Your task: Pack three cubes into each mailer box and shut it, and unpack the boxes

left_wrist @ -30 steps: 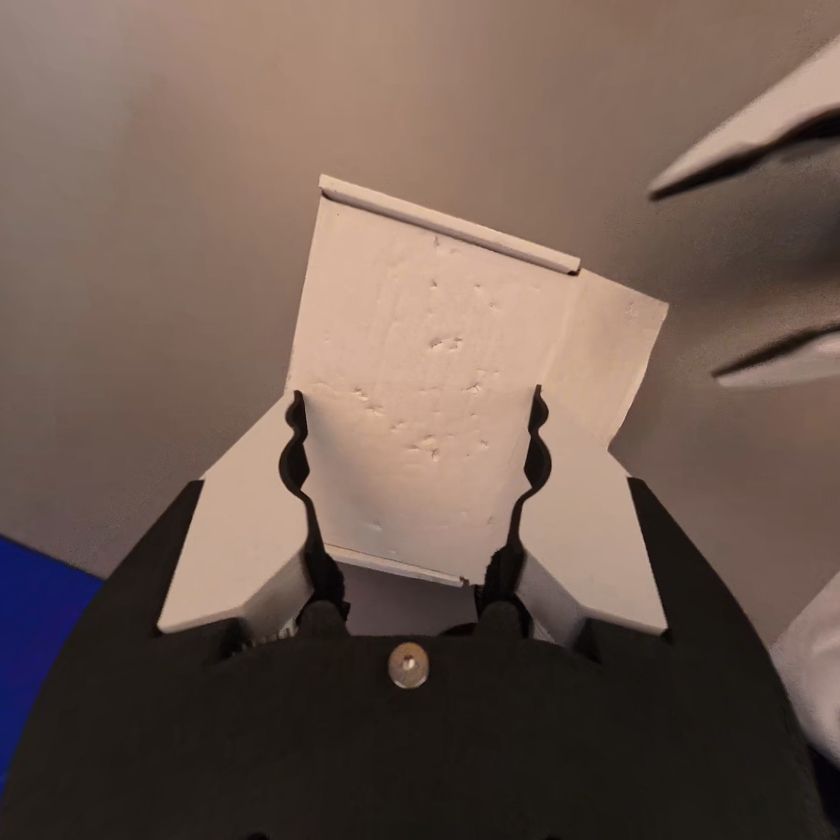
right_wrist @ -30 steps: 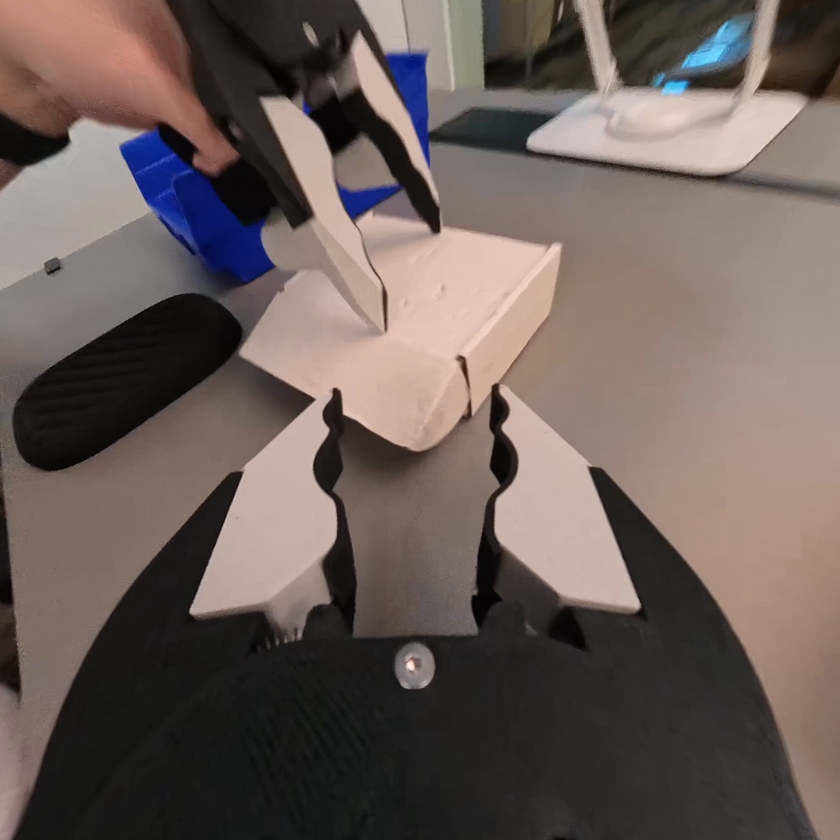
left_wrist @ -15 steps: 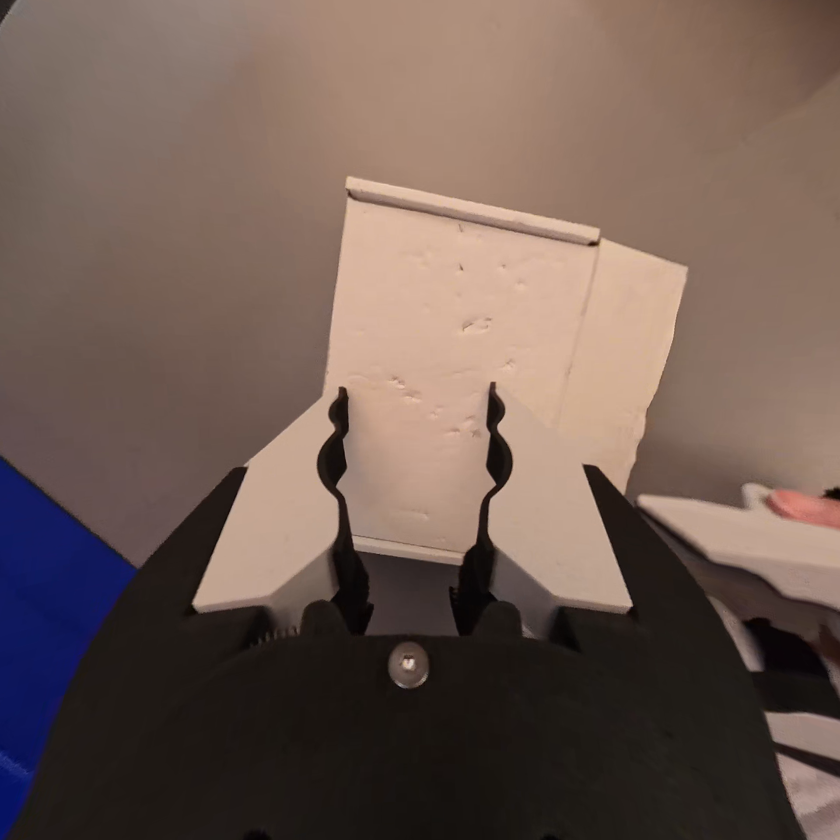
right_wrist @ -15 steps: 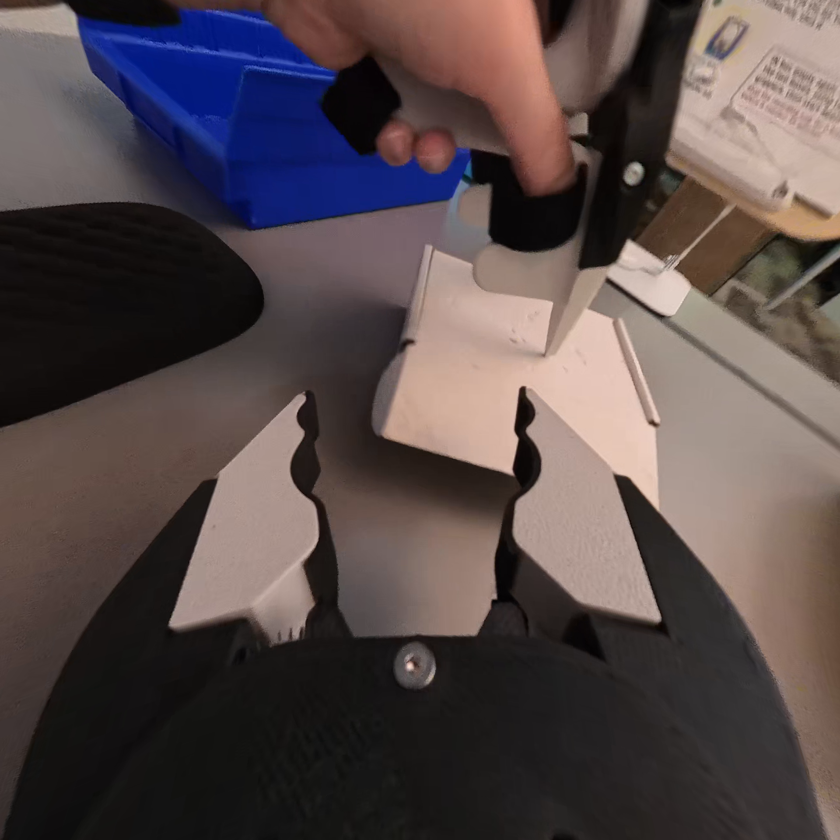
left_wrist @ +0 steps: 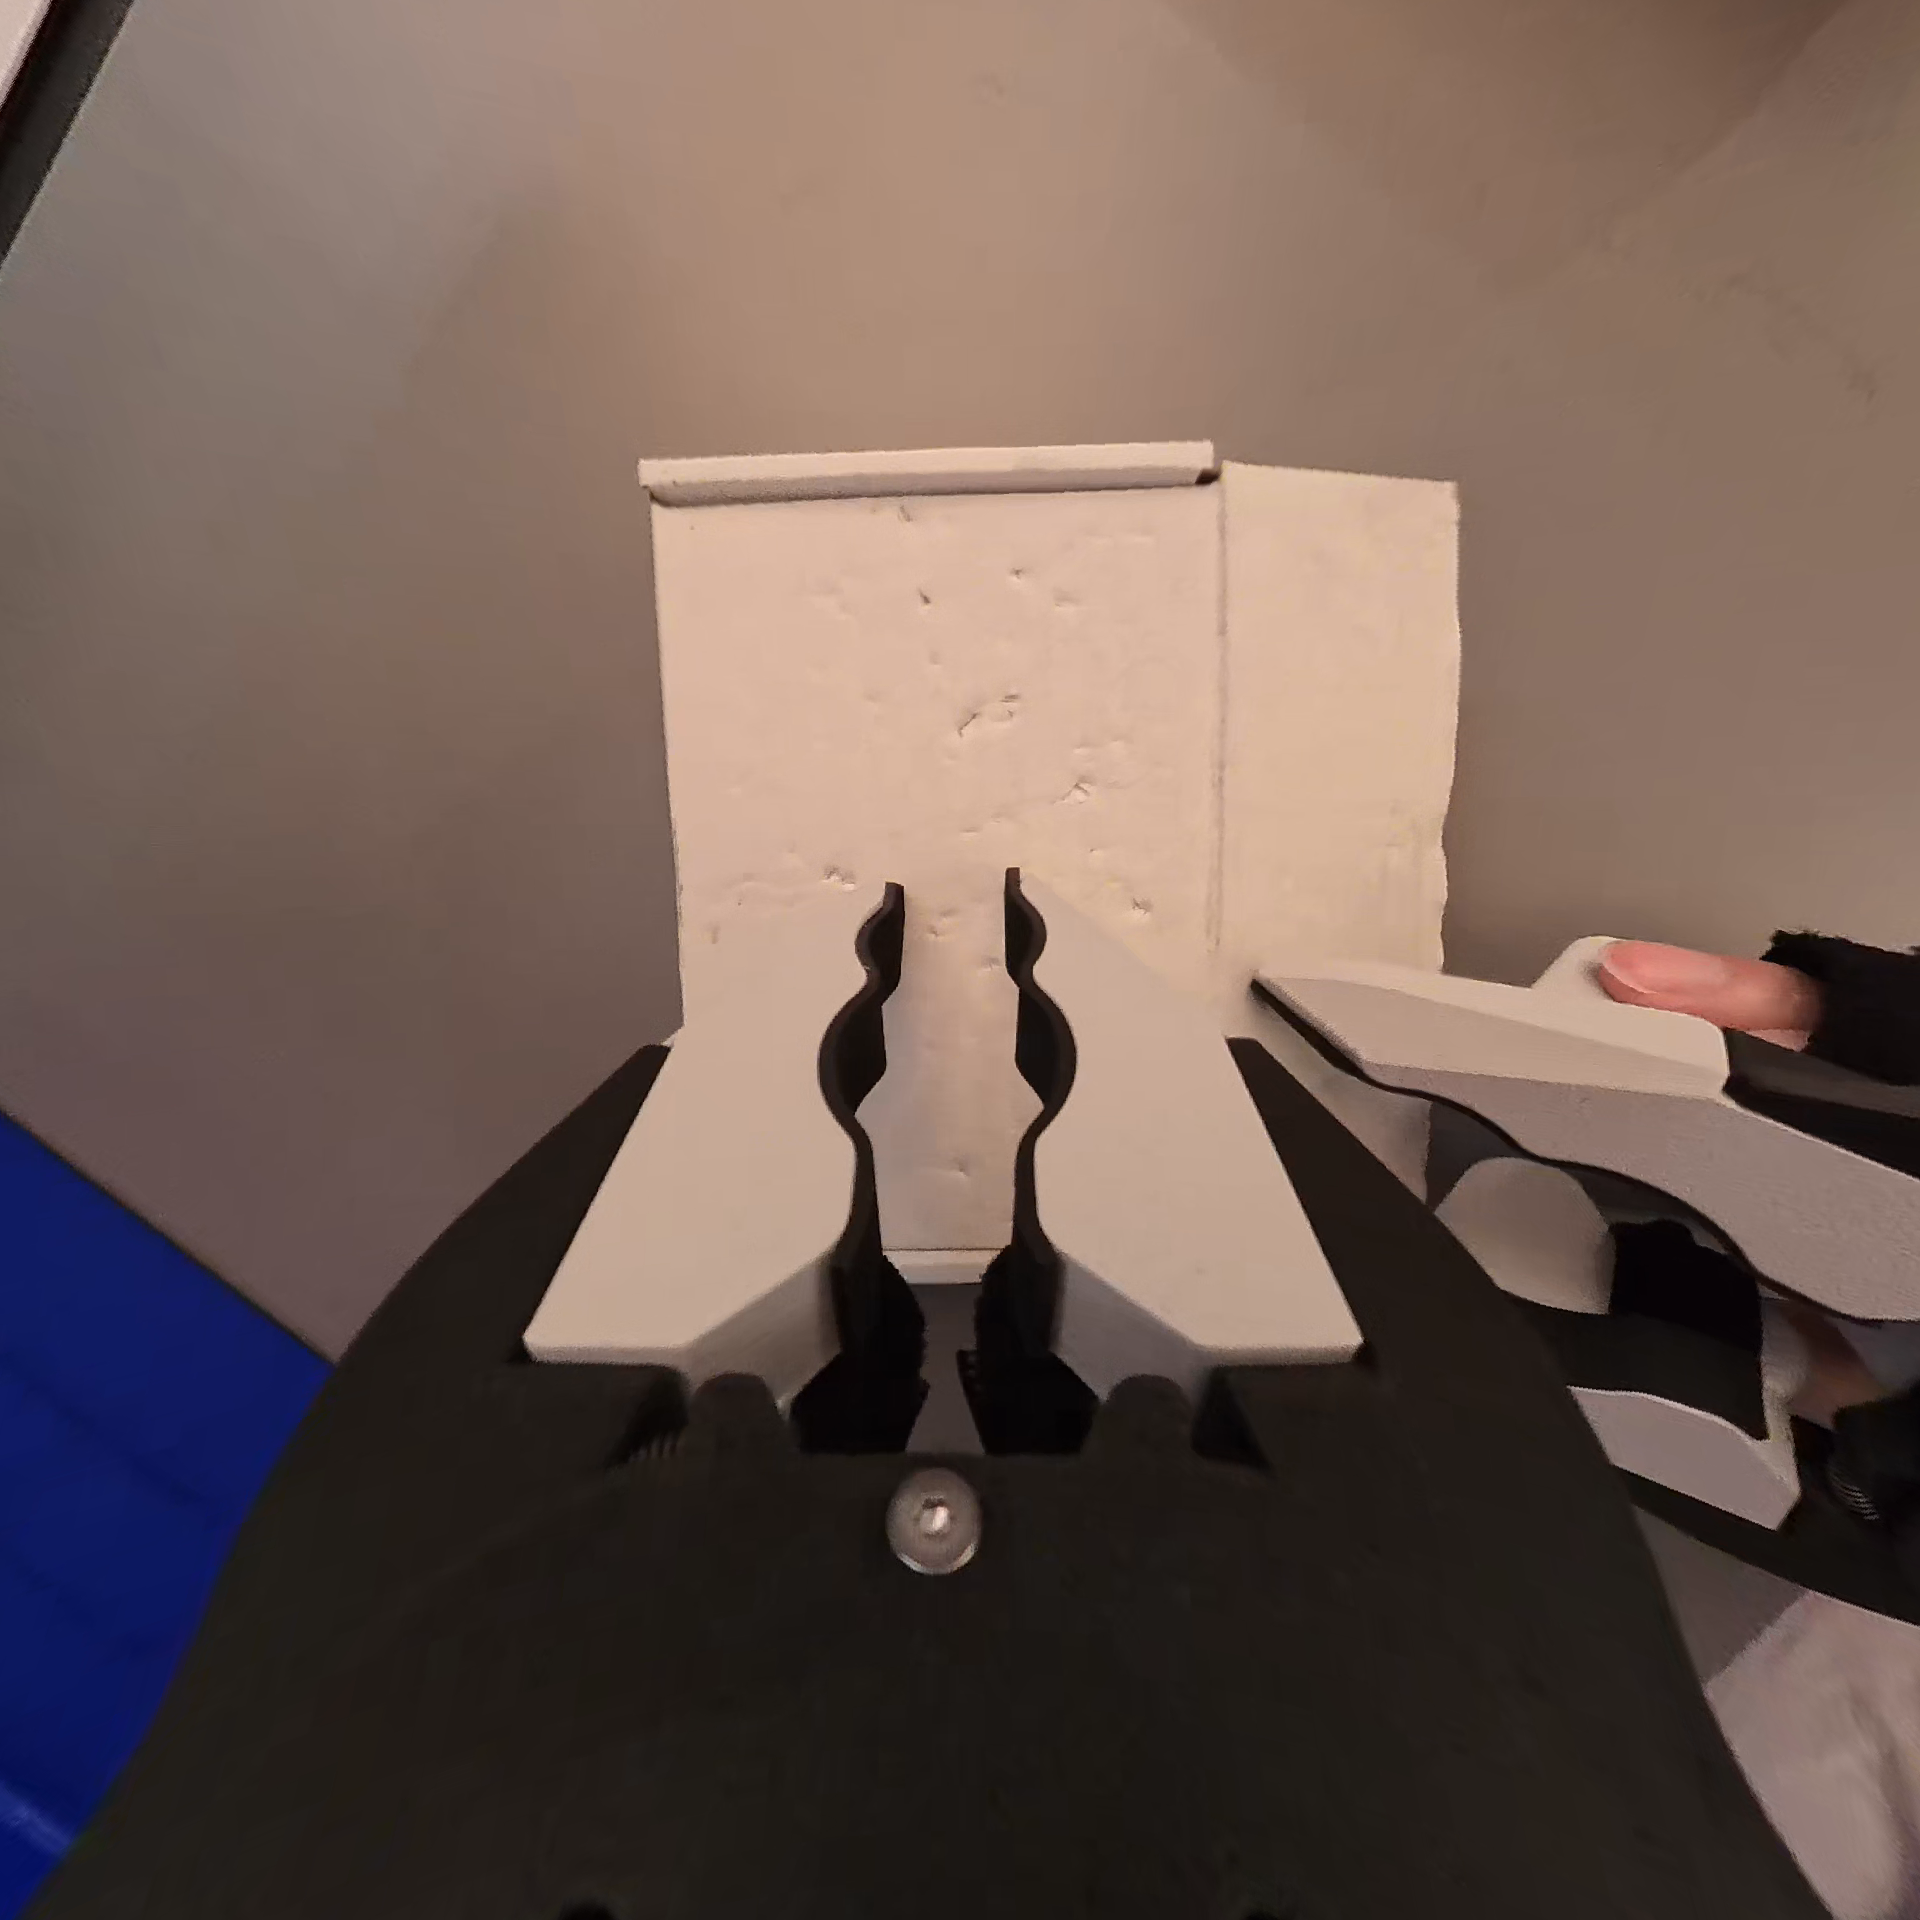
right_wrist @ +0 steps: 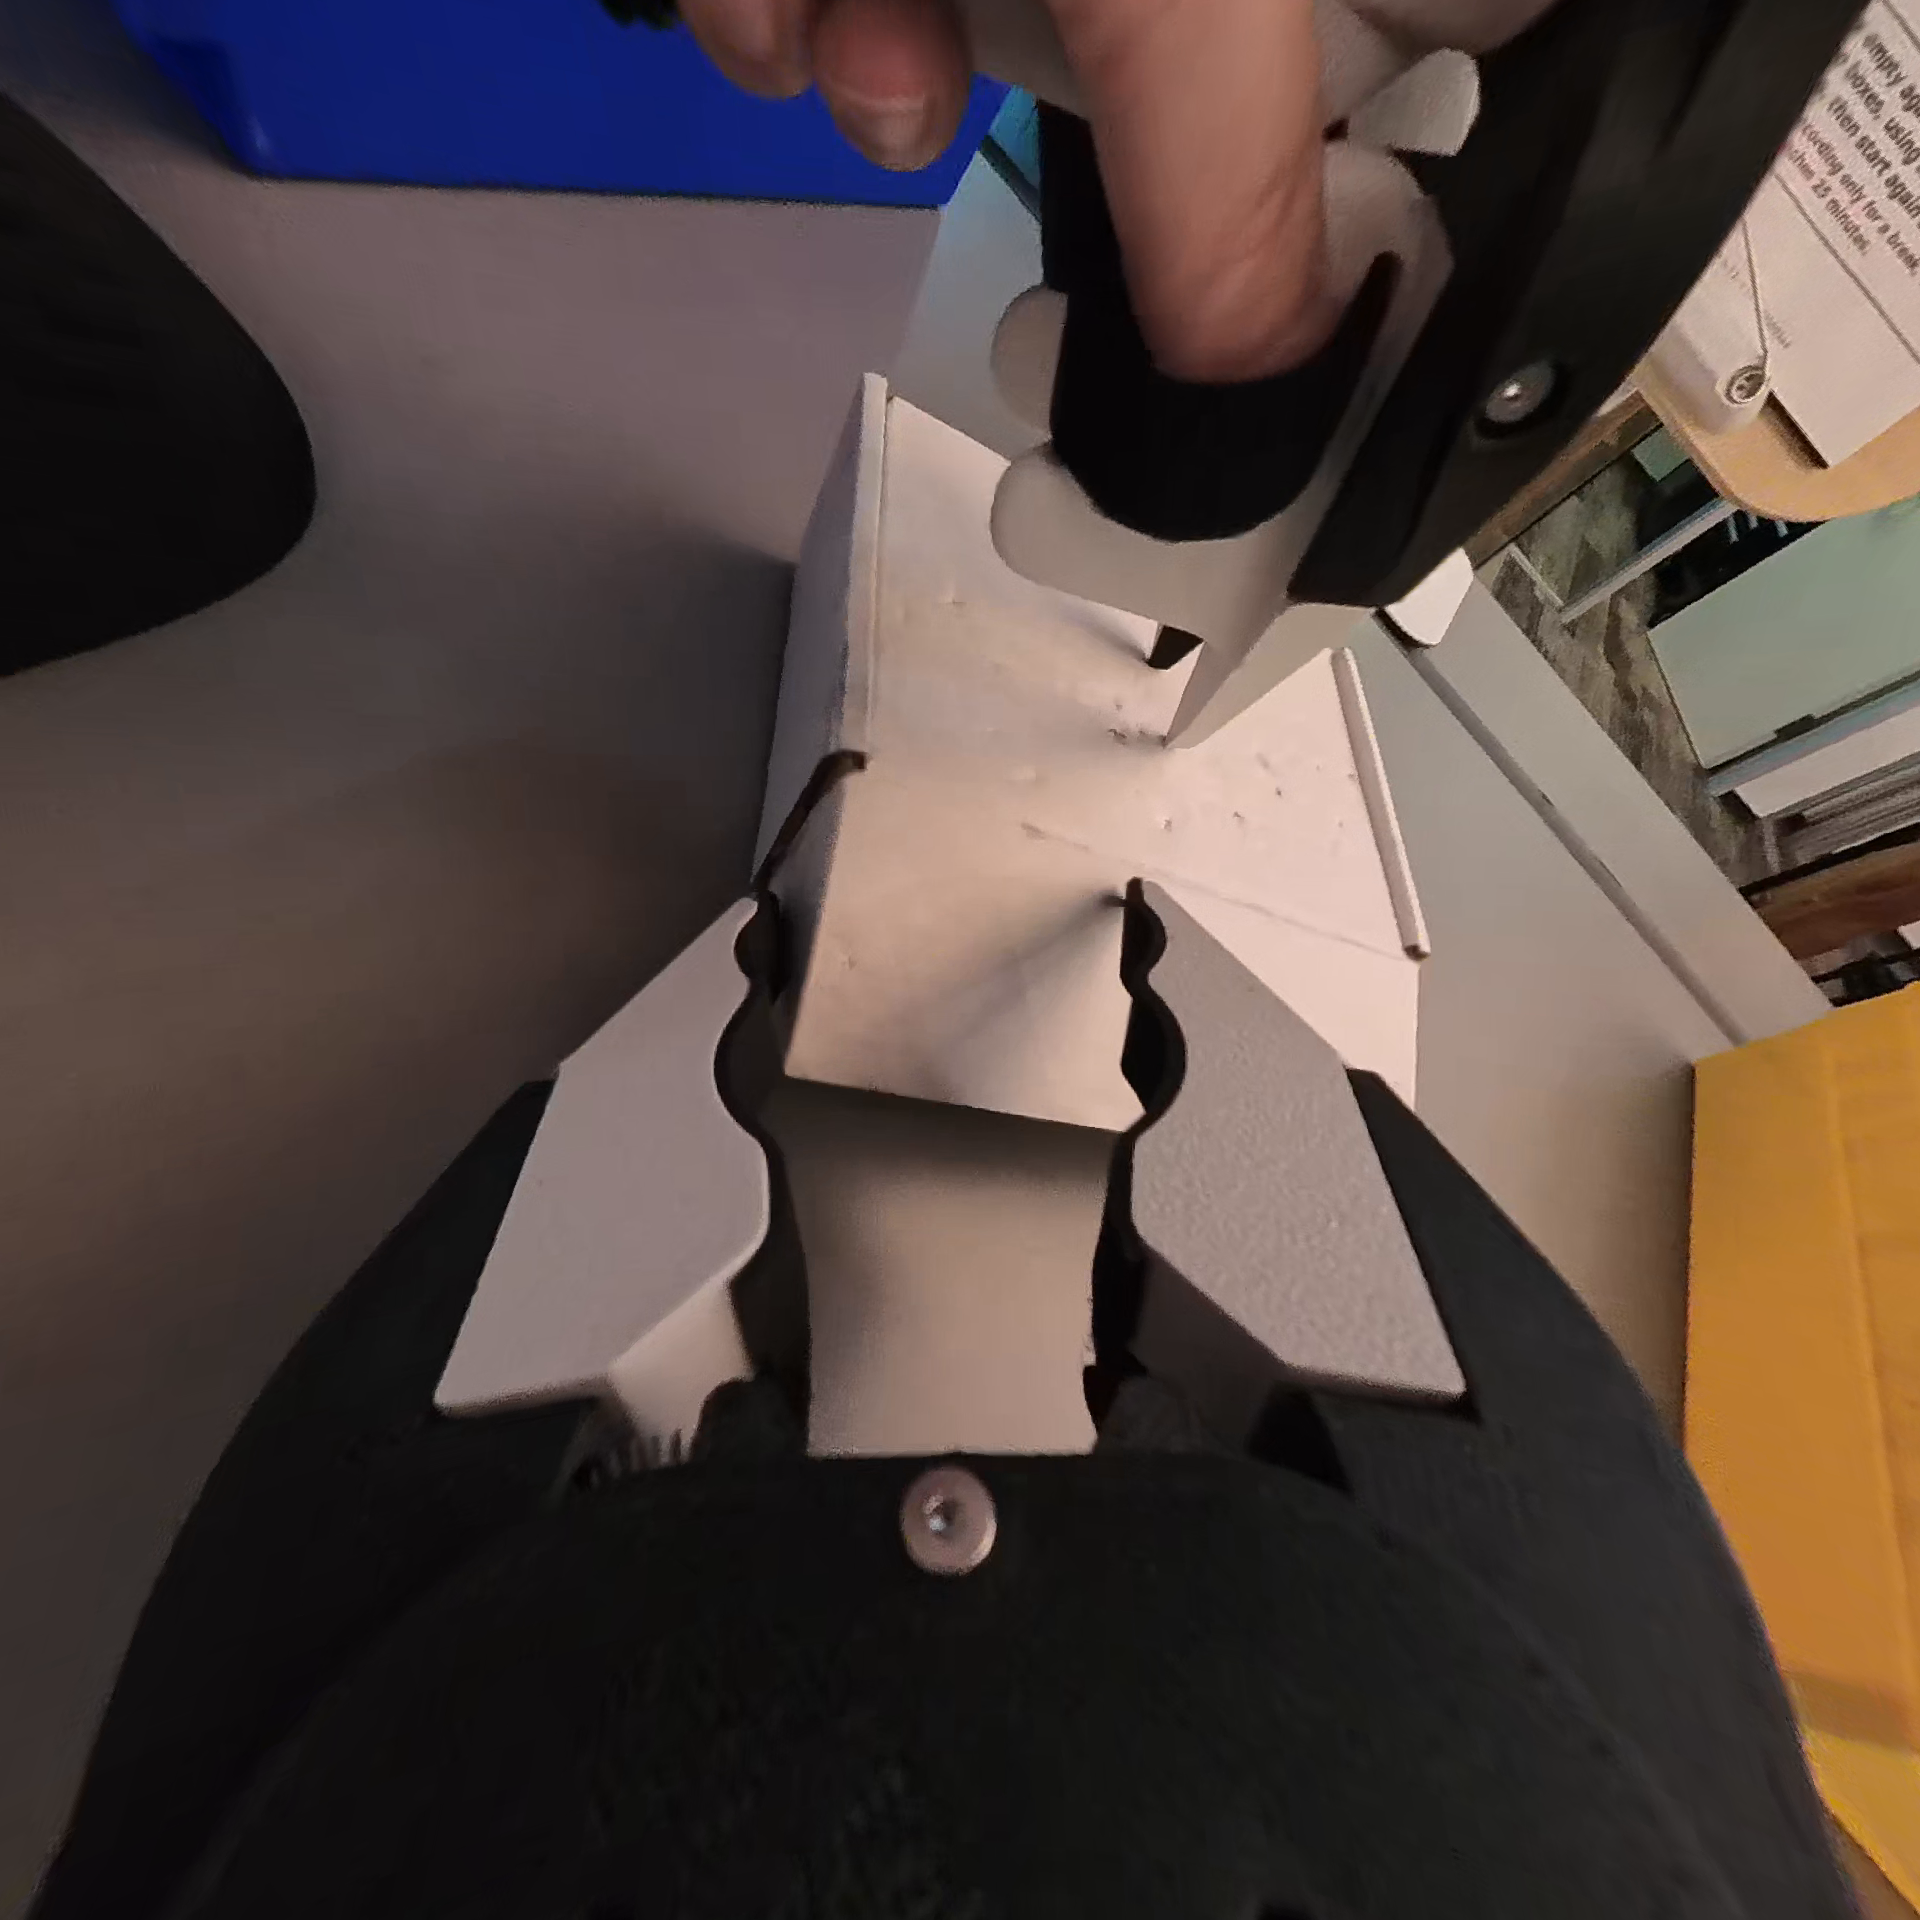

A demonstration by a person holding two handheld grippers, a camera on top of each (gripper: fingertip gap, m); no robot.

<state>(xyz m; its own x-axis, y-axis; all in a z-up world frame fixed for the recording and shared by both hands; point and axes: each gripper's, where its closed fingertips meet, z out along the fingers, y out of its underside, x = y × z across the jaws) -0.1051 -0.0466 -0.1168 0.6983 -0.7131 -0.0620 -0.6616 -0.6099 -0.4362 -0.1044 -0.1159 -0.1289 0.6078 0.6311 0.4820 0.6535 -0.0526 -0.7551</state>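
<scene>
White cardboard is the weak spot here: the mailer box [right_wrist: 997,831] lies shut on the grey counter [right_wrist: 468,779]. The right hand-held gripper [right_wrist: 940,899] has its jaws apart around the near front flap. The left hand-held gripper [left_wrist: 951,888], jaws nearly together with nothing between them, presses its tips on the lid. Press too hard and the lid dents more; pull crooked and the flap tears. Further off sit a black pad [right_wrist: 125,436], a blue bin [right_wrist: 499,94] and a yellow envelope [right_wrist: 1808,1351], none in the way.
</scene>
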